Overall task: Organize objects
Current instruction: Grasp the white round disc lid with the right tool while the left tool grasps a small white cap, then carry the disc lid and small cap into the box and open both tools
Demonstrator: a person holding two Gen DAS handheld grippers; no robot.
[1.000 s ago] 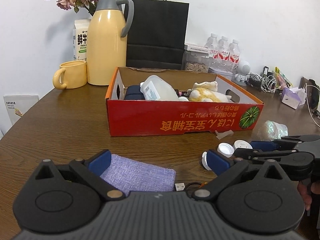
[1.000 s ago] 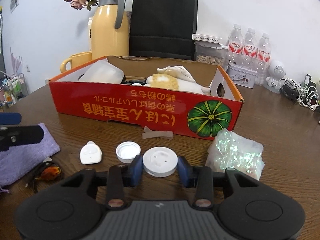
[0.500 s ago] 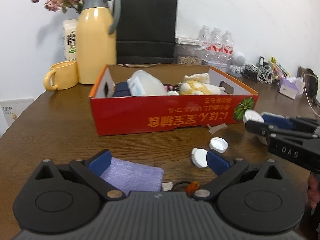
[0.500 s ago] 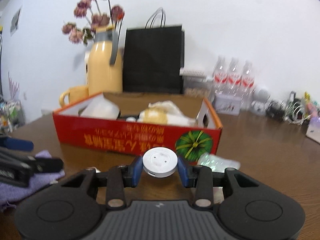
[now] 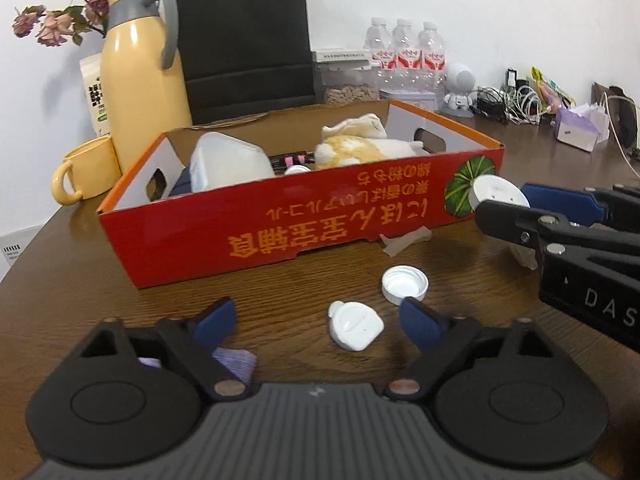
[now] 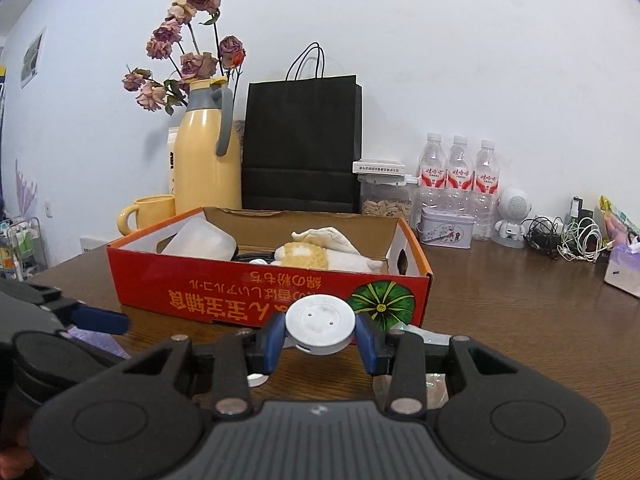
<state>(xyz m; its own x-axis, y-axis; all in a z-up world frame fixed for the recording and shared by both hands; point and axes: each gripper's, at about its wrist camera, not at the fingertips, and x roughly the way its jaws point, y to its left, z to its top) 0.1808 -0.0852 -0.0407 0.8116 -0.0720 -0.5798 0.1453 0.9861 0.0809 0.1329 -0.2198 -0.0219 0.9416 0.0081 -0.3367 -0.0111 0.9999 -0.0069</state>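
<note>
Right gripper (image 6: 320,338) clamps a round white disc (image 6: 321,324), raised in front of the red cardboard box (image 5: 304,220) on the wooden table (image 5: 60,280). Left gripper (image 5: 316,320), jaws closing but apart and unloaded, straddles a white flip cap (image 5: 355,325); a white screw cap (image 5: 405,283) lies just beyond.

Purple cloth (image 5: 236,362) mostly hidden behind left gripper (image 5: 316,318); box (image 5: 280,236) contents partly hidden.
</note>
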